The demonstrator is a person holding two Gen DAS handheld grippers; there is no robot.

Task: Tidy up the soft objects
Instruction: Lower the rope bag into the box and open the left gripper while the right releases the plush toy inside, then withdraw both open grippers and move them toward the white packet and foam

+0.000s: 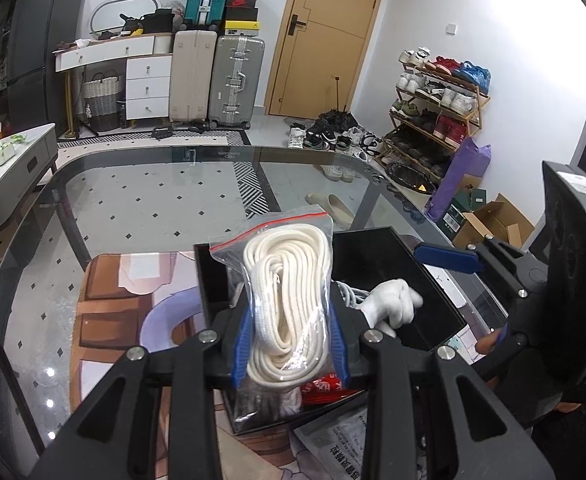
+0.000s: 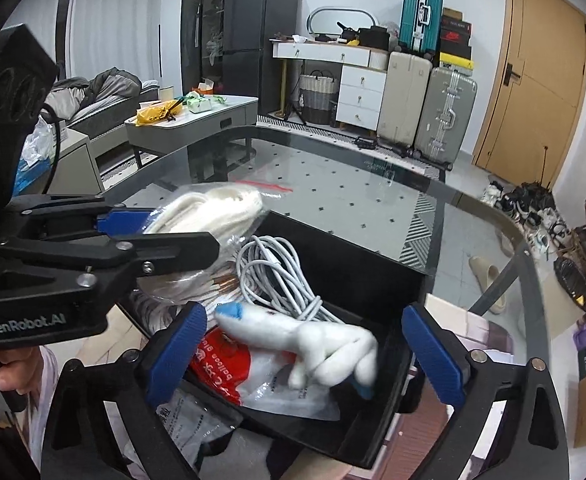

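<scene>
My left gripper (image 1: 291, 344) is shut on a clear zip bag of white rope (image 1: 289, 292) and holds it above the black box (image 1: 389, 264); the bag shows in the right wrist view (image 2: 209, 212) too. My right gripper (image 2: 305, 344) is open, its blue pads (image 2: 433, 356) on either side of a white glove (image 2: 325, 344) that lies in the black box (image 2: 373, 276). A coiled white cable (image 2: 277, 276) and a red and white packet (image 2: 233, 364) also lie in the box. The glove shows in the left wrist view (image 1: 397, 300).
The box stands on a glass table (image 1: 141, 208) over a printed mat (image 1: 109, 312). A clear packet (image 2: 197, 428) and newspaper (image 1: 333, 448) lie by the box's near side. Suitcases, drawers and a shoe rack (image 1: 437, 112) stand beyond the table.
</scene>
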